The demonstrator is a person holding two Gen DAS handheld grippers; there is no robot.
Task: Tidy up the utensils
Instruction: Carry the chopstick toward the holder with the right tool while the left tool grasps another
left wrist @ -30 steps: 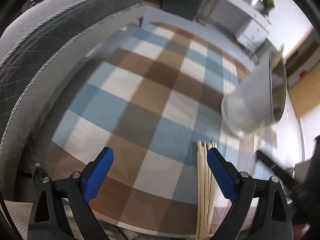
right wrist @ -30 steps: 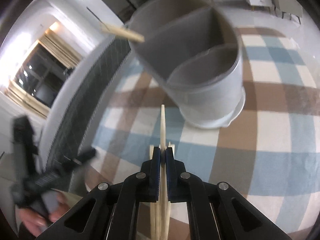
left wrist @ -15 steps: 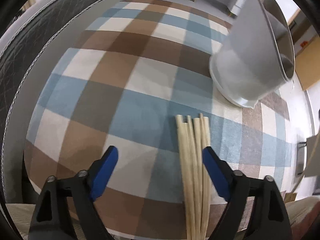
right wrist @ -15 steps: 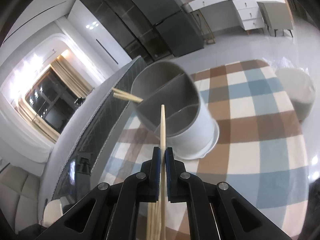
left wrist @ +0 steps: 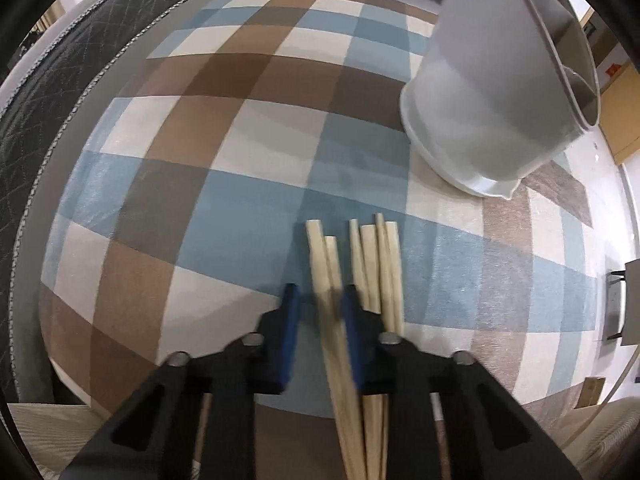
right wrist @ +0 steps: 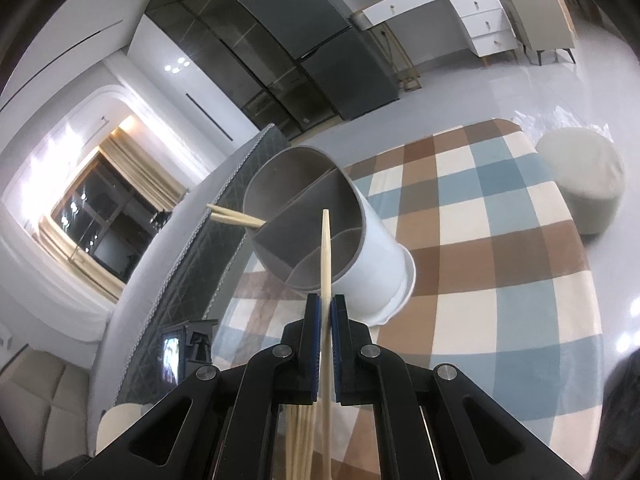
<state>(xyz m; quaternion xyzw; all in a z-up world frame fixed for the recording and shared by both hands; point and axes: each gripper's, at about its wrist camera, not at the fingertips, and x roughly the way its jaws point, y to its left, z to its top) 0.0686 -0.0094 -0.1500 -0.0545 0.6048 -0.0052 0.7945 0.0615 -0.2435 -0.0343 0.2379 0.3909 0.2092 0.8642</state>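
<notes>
Left wrist view. Left gripper (left wrist: 318, 300) low over a bundle of wooden chopsticks (left wrist: 374, 264) lying on the checked rug (left wrist: 224, 160). Blue-padded fingers (left wrist: 289, 320) narrowed around the two leftmost sticks of the bundle (left wrist: 326, 264), blurred; contact with the pads not resolvable, so grip state cannot be told. Remaining sticks just right of the right finger, square ends pointing far. Grey-white divided utensil holder (left wrist: 488, 92) far right on the rug, well apart from the bundle. Quilted dark mattress edge (left wrist: 48, 80) along the left. No legible writing.

Right wrist view. Right gripper (right wrist: 326, 312) clamped on a single chopstick (right wrist: 326, 256), tapered end pointing far, tip seen against the utensil holder's (right wrist: 380, 256) open mouth. Holder standing on the rug (right wrist: 500, 248), three compartments visible; two chopsticks (right wrist: 234, 216) leaning out of the left compartment over the rim. More chopsticks (right wrist: 300, 428) below the gripper, near. Round beige pouf (right wrist: 584, 184) far right. White dresser (right wrist: 452, 12) and dark cabinets (right wrist: 280, 40) in the background. No readable labels.
</notes>
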